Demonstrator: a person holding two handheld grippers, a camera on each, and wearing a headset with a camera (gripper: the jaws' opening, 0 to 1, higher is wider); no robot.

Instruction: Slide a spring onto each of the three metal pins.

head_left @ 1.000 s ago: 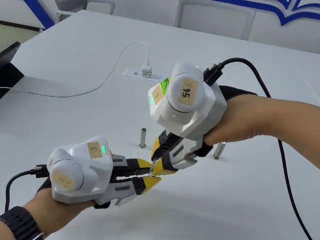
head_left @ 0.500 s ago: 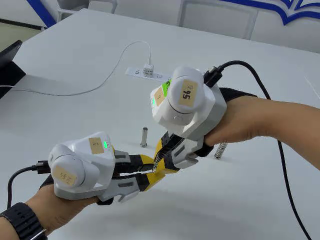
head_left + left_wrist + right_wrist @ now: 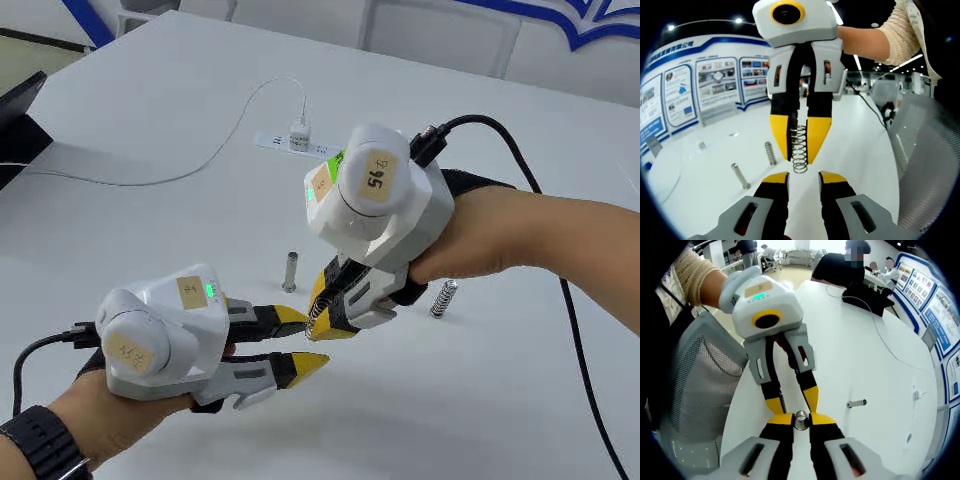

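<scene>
Spring (image 3: 799, 150): clamped between the yellow jaws of the right hand-held gripper (image 3: 324, 322), with its end coils poking out free.
Left hand-held gripper (image 3: 308, 341): released. Half a second ago its jaws closed in at the spring's end; now they stand apart just short of it.
Bare pin (image 3: 290, 271): upright on the worktop (image 3: 470, 400), just beyond both hand-held grippers.
Standing spring (image 3: 444, 298): beside the right hand-held gripper, probably already on a pin.
Meaning: the handover looks finished, so the right hand-held gripper alone can carry the spring to the bare pin.
</scene>
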